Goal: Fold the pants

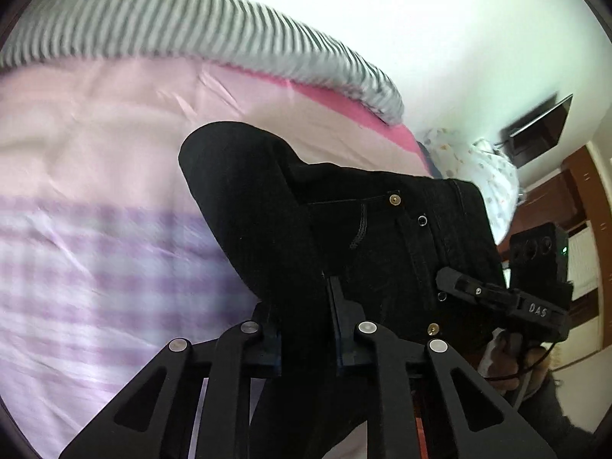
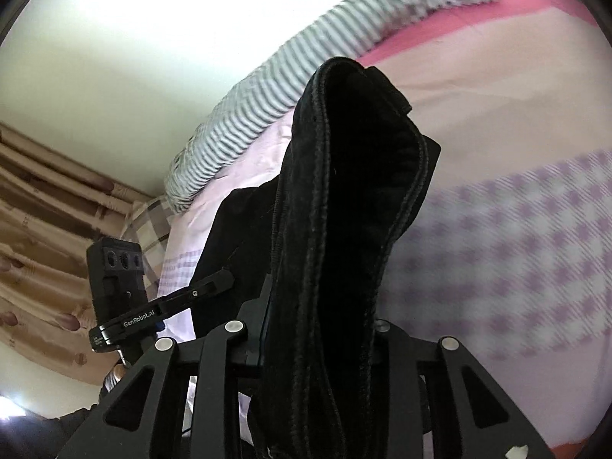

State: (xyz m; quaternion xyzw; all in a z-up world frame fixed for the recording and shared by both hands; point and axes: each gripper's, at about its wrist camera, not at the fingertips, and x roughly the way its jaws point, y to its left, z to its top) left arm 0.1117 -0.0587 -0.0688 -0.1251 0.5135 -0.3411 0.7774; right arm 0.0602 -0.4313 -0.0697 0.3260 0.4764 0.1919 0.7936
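Black jeans (image 1: 344, 222) hang lifted above the bed, held between both grippers. My left gripper (image 1: 306, 306) is shut on the jeans near the waistband, where rivets and a pocket show. My right gripper (image 2: 321, 306) is shut on a thick seamed edge of the jeans (image 2: 355, 191), which drapes over its fingers and hides them. The right gripper also shows in the left wrist view (image 1: 497, 294), clamped on the waistband's other side. The left gripper shows in the right wrist view (image 2: 183, 298) at the fabric's left edge.
The bed has a pink and purple-checked sheet (image 1: 95, 210). A grey striped blanket (image 1: 191, 23) lies rolled along the far edge by the white wall. A patterned pillow (image 1: 478, 164) and dark wall object (image 1: 535, 126) sit right. Curtains (image 2: 46, 229) hang left.
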